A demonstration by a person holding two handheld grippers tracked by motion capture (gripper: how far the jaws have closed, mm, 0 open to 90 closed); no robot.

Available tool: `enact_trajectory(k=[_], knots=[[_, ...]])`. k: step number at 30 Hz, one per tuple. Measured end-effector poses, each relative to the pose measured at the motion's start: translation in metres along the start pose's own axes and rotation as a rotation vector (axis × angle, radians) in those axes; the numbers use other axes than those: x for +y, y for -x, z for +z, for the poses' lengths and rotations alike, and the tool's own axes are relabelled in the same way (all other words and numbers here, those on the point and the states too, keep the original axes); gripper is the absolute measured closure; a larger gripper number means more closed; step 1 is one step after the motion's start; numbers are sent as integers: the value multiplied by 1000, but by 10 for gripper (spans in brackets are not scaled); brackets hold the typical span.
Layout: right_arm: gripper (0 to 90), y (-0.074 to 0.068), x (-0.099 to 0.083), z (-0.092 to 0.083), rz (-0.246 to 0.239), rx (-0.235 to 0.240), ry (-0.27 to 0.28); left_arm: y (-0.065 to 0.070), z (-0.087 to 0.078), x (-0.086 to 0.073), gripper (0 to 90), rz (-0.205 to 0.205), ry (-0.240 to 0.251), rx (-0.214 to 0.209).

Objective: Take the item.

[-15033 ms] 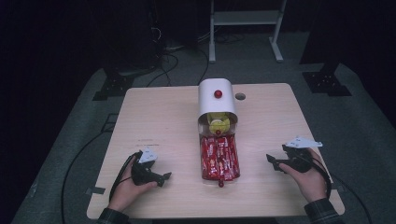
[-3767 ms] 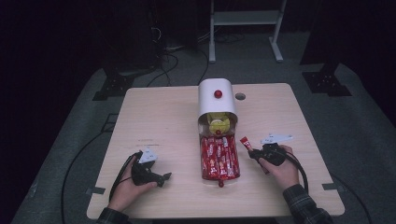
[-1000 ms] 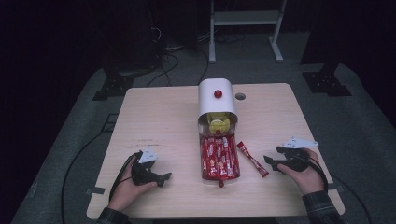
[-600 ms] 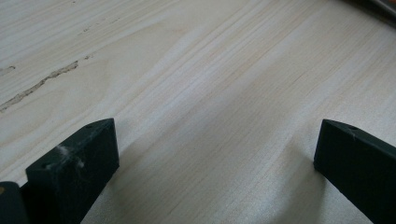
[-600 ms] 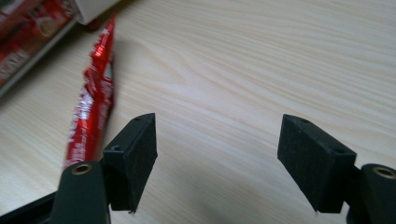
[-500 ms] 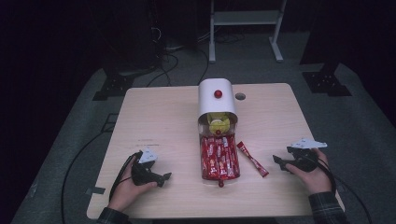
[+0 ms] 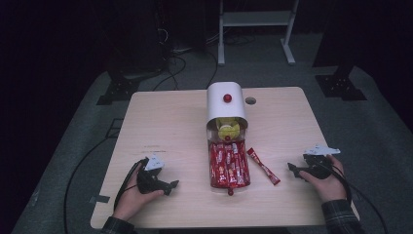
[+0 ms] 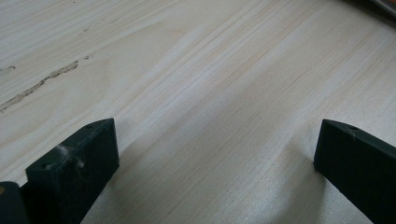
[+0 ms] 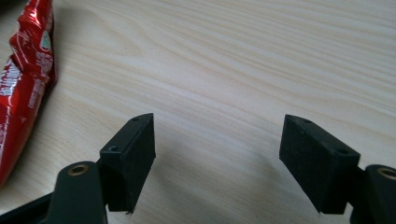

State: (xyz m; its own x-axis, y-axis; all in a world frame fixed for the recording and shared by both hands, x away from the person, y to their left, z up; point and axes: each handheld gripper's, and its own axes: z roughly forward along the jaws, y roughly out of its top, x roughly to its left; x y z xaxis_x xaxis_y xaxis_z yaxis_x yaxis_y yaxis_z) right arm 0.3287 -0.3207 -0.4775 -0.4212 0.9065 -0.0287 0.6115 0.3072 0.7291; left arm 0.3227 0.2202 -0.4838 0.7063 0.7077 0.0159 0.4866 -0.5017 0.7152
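Note:
A white dispenser (image 7: 226, 102) with a red knob stands at the table's middle, and a row of red stick packets (image 7: 228, 165) lies in front of it. One loose red stick packet (image 7: 263, 166) lies slantwise on the wood just right of that row; its end also appears at the left of the right gripper view (image 9: 23, 84). My right gripper (image 7: 291, 168) rests right of the loose packet, apart from it. Its jaws (image 9: 217, 140) have just been opening, with bare wood between them. My left gripper (image 7: 171, 186) sits at the front left, open (image 8: 215, 158) over bare wood.
The wooden table (image 7: 165, 126) has a small round hole (image 7: 250, 101) beside the dispenser. A yellow item (image 7: 227, 129) shows in the dispenser's mouth. Cables trail off the table's front corners. A white stand (image 7: 255, 19) and dark equipment stand on the floor behind.
My right hand has drawn back to the right, away from the loose packet, which stays lying on the table. The left hand has not moved.

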Motion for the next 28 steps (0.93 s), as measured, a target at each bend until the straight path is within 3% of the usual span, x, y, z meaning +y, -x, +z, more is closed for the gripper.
enact_trajectory(k=[12, 17, 28], knots=[[255, 2, -3, 3, 10, 3, -4, 0, 0, 0, 0, 0, -1, 0], [160, 4, -8, 5, 43, 14, 15, 0, 0, 0, 0, 0, -1, 0], [142, 3, -8, 6, 61, -4, 11, 0, 0, 0, 0, 0, 0, 0]])
